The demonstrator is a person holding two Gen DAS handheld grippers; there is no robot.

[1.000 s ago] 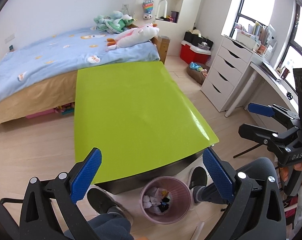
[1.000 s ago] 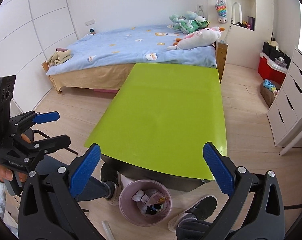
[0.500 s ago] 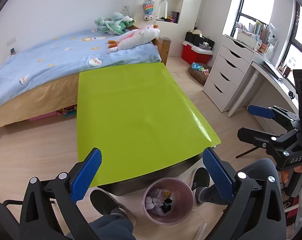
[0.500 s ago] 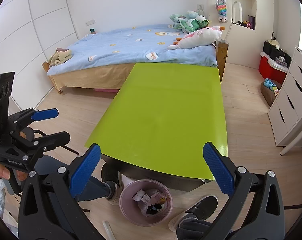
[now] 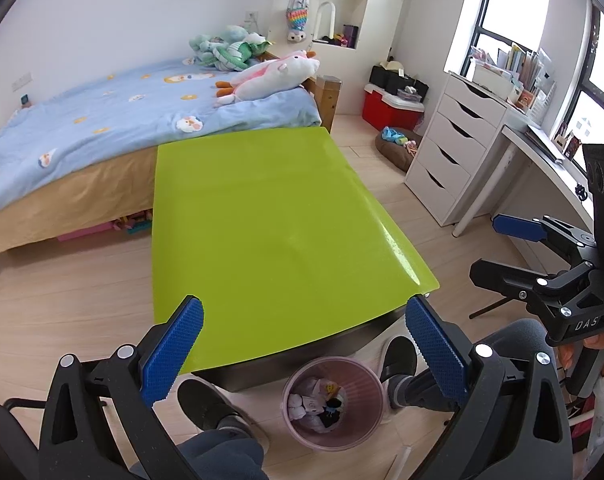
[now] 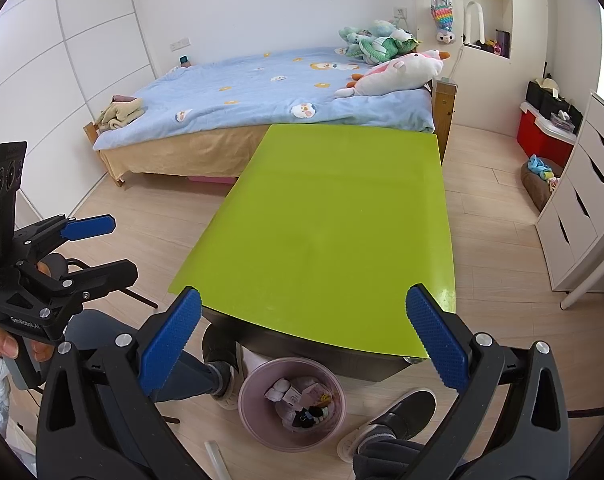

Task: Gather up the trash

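A pink waste bin (image 5: 334, 402) stands on the floor at the near edge of the lime-green table (image 5: 262, 224), with several pieces of trash inside; it also shows in the right wrist view (image 6: 292, 402). The table top (image 6: 334, 232) is bare. My left gripper (image 5: 302, 346) is open and empty, held high above the table's near edge. My right gripper (image 6: 302, 338) is open and empty at a like height. Each gripper shows in the other's view, the right one (image 5: 502, 248) at the right and the left one (image 6: 102, 248) at the left.
The person's shoes (image 5: 206, 400) flank the bin. A bed (image 5: 122, 128) with plush toys lies behind the table. White drawers (image 5: 450, 152) and a desk stand at the right, with a red box (image 5: 390, 104) near the far wall.
Both grippers have drawn back and up a little, so the table and bin sit slightly farther off. The jaws have stayed open.
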